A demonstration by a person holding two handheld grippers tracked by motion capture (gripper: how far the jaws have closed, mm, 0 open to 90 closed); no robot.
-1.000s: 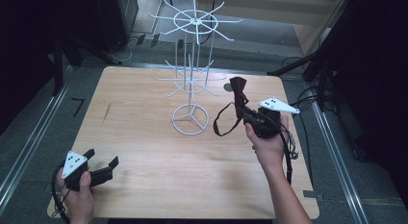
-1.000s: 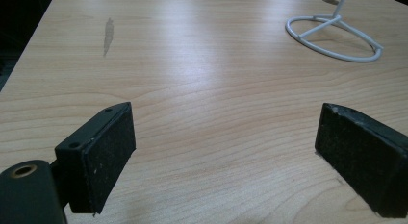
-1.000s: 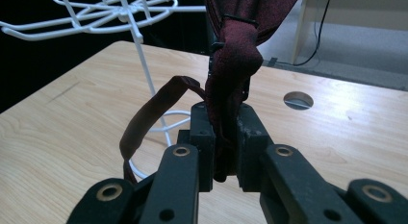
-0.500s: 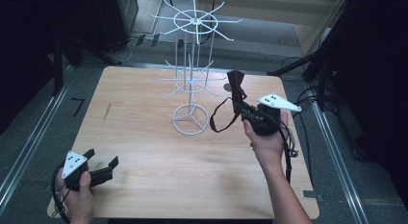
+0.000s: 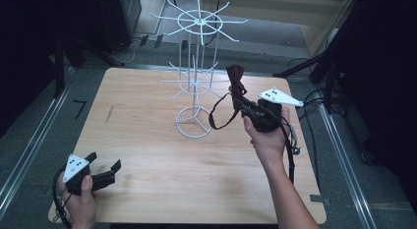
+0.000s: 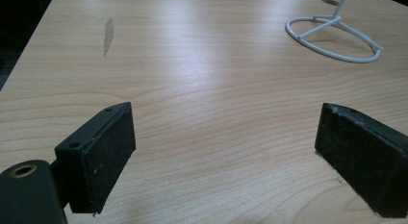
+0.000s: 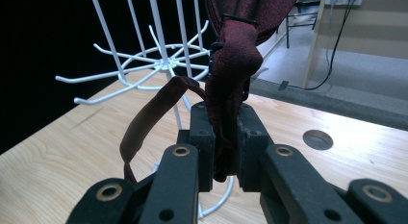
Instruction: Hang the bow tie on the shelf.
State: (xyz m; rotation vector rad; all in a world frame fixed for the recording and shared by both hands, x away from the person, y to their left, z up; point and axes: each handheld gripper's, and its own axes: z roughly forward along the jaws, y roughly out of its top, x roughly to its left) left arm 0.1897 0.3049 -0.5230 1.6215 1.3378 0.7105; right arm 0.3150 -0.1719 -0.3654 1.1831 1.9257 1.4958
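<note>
While clamped in the right hand-held gripper [image 5: 239, 102], dark red bow tie [image 5: 235, 77] standing upright, white wire rack [image 5: 195, 81] just beyond; left hand-held gripper [image 5: 104, 170] wide open, farther off.

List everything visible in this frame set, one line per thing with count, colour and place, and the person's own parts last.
bow tie: one, dark red with a strap loop hanging below, held up in the air beside the rack's lower hooks, pinched in the right gripper.
wire rack: one, white, two tiers of hooks on a ring base, standing at the far middle of the table.
table: one, light wood, with a dark streak near its left side and a round hole near the right gripper.
left gripper: one, black with a grey plate, low at the near left corner, fingers apart with nothing between them.
right gripper: one, black with a grey plate, raised right of the rack, shut on the bow tie.
</note>
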